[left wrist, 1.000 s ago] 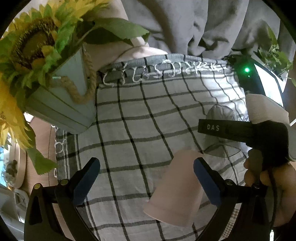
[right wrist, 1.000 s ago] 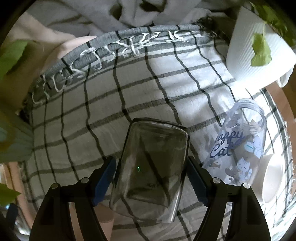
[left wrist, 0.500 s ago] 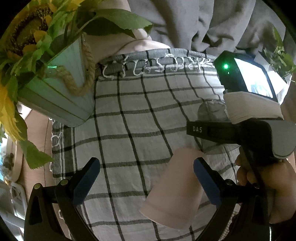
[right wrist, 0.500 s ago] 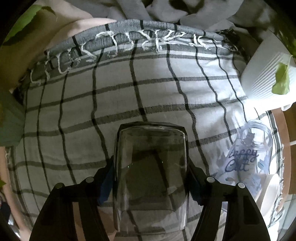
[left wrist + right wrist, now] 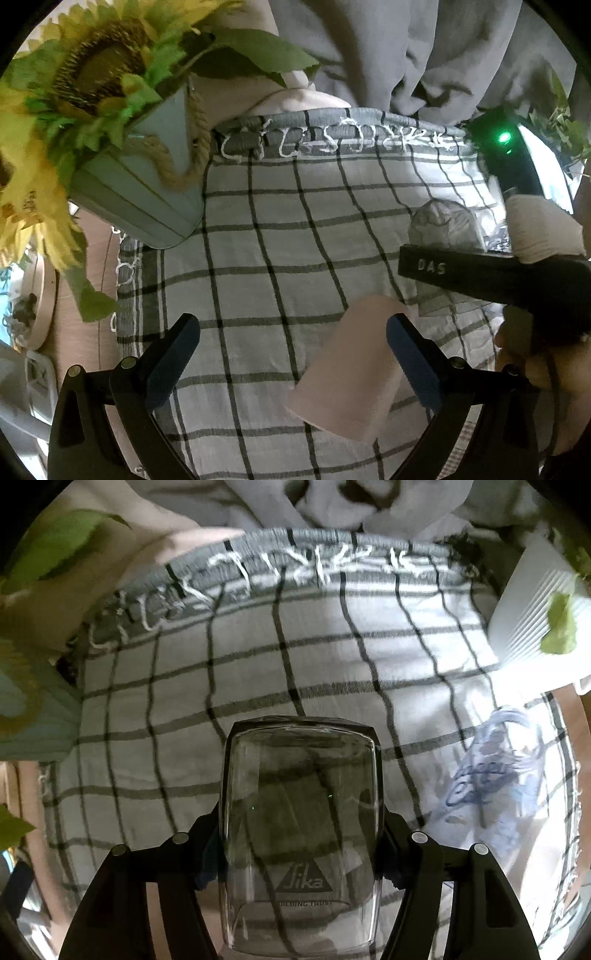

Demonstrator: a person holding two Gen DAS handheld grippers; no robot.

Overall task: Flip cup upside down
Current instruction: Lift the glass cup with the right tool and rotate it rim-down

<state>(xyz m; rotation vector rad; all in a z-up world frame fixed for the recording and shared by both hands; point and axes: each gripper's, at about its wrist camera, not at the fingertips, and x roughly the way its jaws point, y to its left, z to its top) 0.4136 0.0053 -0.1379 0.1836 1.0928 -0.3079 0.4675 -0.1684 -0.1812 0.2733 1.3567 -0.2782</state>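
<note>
Between the fingers of the right gripper (image 5: pixel 299 849) sits a clear glass cup (image 5: pixel 300 834), clamped on both sides, its long axis pointing forward along the fingers, over the checked cloth (image 5: pixel 295 657). Which end is the mouth is hard to tell, though the thick far end looks like the base. So the flip would be a wrist turn. Nearby, the left gripper (image 5: pixel 291 354) hangs spread wide, empty, beside a pink cup (image 5: pixel 351 373)

left gripper (image 5: pixel 291 347) jaws spread, right gripper (image 5: pixel 299 849) jaws clamped
</note>
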